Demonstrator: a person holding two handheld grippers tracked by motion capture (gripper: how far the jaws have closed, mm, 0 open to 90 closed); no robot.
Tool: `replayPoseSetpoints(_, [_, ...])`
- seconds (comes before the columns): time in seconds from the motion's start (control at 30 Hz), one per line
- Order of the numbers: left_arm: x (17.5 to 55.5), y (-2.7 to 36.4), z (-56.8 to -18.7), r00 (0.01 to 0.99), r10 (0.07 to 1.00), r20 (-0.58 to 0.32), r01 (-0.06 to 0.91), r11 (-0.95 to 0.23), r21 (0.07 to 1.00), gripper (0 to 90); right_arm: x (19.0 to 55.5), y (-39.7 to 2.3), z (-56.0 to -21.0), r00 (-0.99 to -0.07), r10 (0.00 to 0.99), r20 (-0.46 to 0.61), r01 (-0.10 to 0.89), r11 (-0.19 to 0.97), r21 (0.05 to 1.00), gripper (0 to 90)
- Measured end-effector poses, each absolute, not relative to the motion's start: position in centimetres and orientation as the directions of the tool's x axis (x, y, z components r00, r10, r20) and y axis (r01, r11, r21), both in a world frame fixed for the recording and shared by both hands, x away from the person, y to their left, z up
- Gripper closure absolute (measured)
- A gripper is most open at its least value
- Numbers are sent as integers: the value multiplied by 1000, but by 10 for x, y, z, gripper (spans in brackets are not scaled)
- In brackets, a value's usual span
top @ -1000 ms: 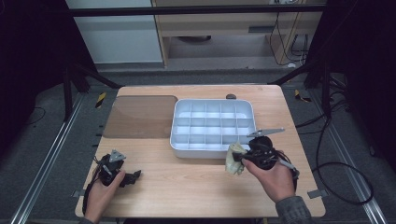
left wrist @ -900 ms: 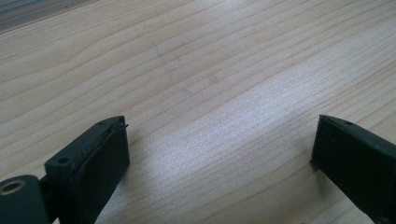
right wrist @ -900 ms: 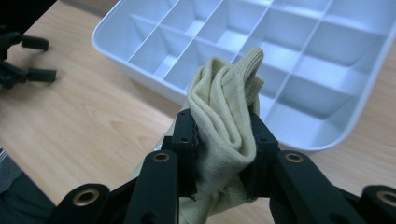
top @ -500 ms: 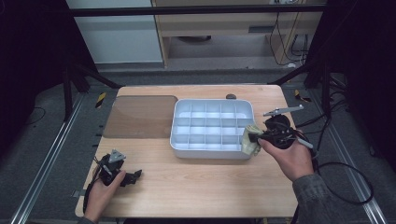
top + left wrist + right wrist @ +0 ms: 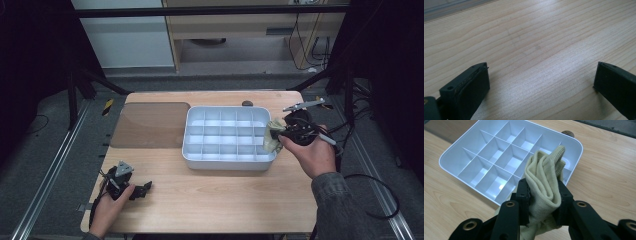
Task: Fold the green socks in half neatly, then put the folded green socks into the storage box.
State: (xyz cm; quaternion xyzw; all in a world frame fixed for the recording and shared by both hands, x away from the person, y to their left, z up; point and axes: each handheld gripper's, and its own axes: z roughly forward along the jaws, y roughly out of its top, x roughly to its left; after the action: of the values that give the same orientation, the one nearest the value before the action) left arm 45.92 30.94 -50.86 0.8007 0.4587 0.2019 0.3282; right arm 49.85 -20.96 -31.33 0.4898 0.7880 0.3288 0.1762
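plain beige sock [image 5: 545,180], unmarked white tray [image 5: 454,157]

From high on the near side we look forward and down over the table [image 5: 210,210]. The left gripper view hugs bare wood; with the right gripper view we share the tray [image 5: 227,163] [image 5: 454,152].

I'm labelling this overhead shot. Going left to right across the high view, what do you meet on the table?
Left claw resting open on the wood → brown mat → white divided tray → folded yellowish cloth → right claw gripping that cloth at the tray's right edge.
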Motion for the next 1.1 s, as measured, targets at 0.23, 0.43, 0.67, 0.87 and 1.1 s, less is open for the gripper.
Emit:
replayPoseSetpoints(0.23, [458, 309, -509, 497, 868, 19, 602, -360, 712, 0, 506, -207, -318, -459, 888, 29, 663, 321, 676, 705])
replayPoseSetpoints(0.43, [458, 309, -509, 496, 868, 19, 603, -360, 712, 0, 514, -206, -326, -463, 886, 13, 667, 339, 663, 704])
replayPoseSetpoints(0.67, [457, 309, -509, 495, 869, 20, 604, -360, 711, 0, 526, -197, -337, -471, 882, -17, 667, 368, 647, 704])
replayPoseSetpoints(0.87, [457, 308, -509, 494, 869, 20, 604, -359, 711, 0, 529, -194, -342, -477, 878, -41, 667, 392, 633, 705])
replayPoseSetpoints(1.1, [456, 308, -509, 494, 869, 22, 603, -361, 711, 0, 532, -197, -352, -468, 881, -65, 676, 405, 615, 704])
